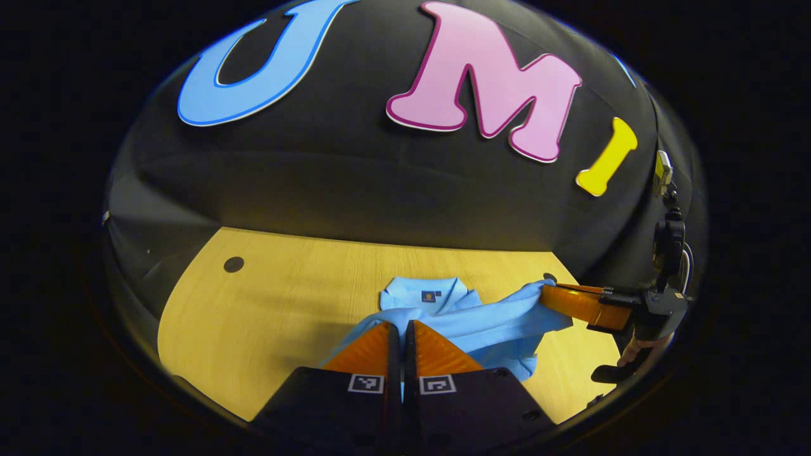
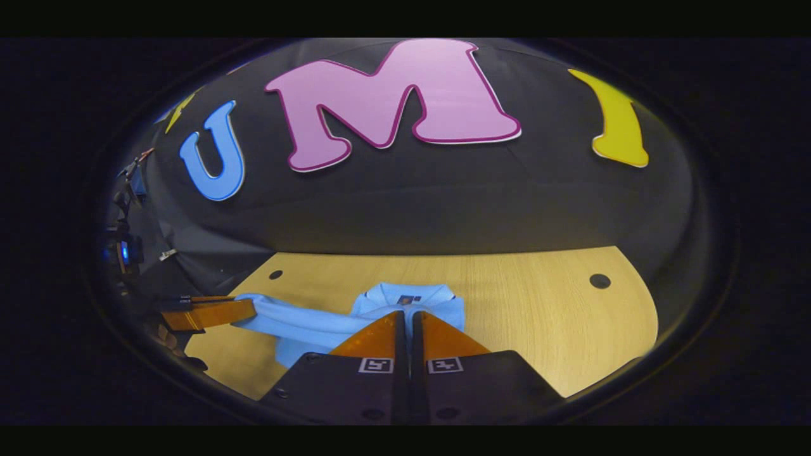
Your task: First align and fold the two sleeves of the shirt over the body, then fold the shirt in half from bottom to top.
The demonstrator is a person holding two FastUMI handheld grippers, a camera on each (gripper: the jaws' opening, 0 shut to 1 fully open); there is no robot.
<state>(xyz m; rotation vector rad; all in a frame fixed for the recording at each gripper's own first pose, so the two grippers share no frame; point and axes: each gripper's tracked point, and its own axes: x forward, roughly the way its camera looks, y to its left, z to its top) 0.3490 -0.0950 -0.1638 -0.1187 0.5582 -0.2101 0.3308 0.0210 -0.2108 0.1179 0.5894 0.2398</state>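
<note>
A light blue polo shirt [image 1: 488, 326] lies on the wooden table [image 1: 285, 310], its collar [image 1: 437, 292] toward the far wall. My left gripper [image 1: 402, 326] is shut on a lifted edge of the shirt right in front of its camera. To the right, my right gripper [image 1: 548, 296] pinches the other end of that raised edge, and the cloth stretches between the two. In the right gripper view the shirt [image 2: 298, 326] spreads leftward from my right gripper [image 2: 409, 315], which is shut on it, to the left gripper [image 2: 248, 310] gripping its far end.
The table [image 2: 538, 316] has small dark holes [image 2: 599, 280] [image 1: 234, 264] near its back edge. Black cloth walls close the booth behind. A hand [image 1: 640, 351] holds the right gripper, and a mounted device [image 1: 668, 234] stands at the right wall.
</note>
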